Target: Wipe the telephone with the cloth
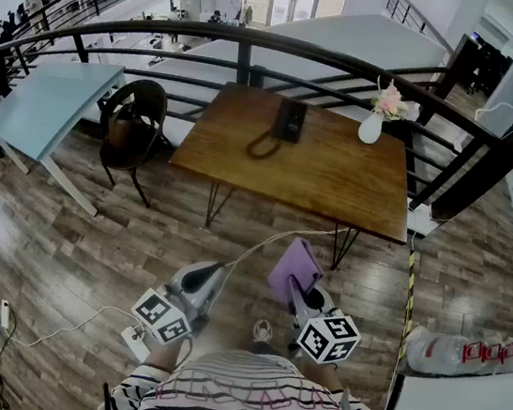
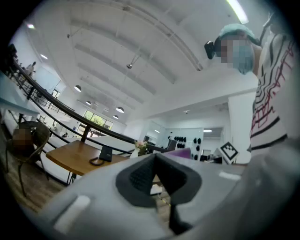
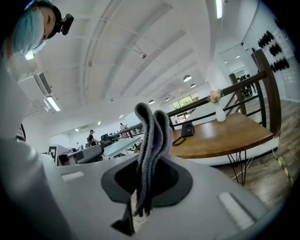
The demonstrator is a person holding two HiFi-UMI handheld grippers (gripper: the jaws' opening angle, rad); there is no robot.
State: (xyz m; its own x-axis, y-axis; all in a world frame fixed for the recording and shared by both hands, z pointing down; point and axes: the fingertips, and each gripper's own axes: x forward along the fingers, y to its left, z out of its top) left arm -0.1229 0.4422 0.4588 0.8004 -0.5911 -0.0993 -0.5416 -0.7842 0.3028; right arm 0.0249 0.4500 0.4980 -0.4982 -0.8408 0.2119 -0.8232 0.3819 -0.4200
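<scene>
Cloth (image 3: 152, 140), fuzzy purple folds, pinched by right claw (image 3: 146, 185).

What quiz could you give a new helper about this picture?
1. True or false: the folded purple cloth is pinched in the right claw.
2. Where does the black corded telephone sit? A) on the brown wooden table; B) on a bookshelf; C) inside a box.
3. What stands at the table's far right corner?
Key: 1 true; 2 A; 3 the white vase of pink flowers.
</scene>
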